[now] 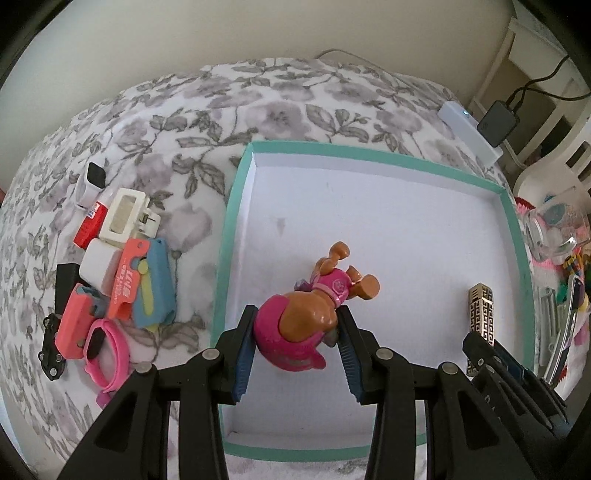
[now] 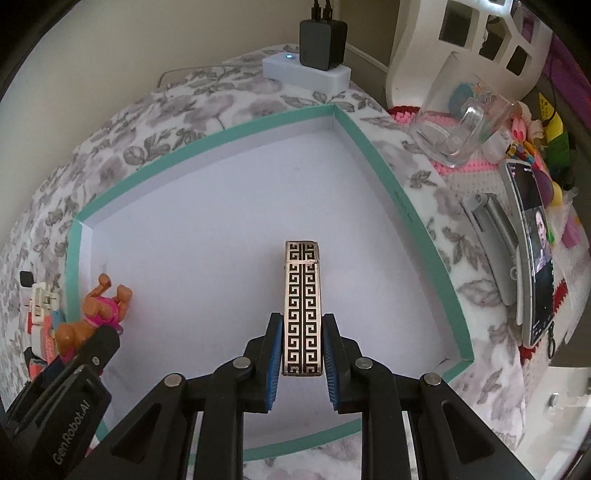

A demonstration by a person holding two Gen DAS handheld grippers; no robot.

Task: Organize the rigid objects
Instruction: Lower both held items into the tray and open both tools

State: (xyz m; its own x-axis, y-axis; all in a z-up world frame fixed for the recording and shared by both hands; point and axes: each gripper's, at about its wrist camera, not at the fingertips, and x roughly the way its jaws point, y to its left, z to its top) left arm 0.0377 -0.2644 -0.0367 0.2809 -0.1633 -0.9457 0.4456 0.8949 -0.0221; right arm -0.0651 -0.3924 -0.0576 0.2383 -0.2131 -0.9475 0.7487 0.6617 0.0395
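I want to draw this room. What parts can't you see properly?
- Toy dog: face hidden in the left wrist view, turned away; the fingers cover its sides.
- Patterned lighter: bottom hidden there by the right gripper.
- Pile of small items: lower ones buried.
- Phone: screen too warped in the right wrist view.

cream wall (image 1: pixel 258 33), floral bedspread (image 1: pixel 184 110), perhaps white chair (image 2: pixel 461 37).

A floral grey-and-white blanket (image 1: pixel 229 110) covers the supporting surface. Directly on it lie a shallow teal-rimmed white tray (image 1: pixel 380 153), a cluster of small plastic items (image 1: pixel 118 266) just left of the tray, a white power strip (image 2: pixel 306 72) at the far edge, and a phone (image 2: pixel 532 251) on its stand to the right.
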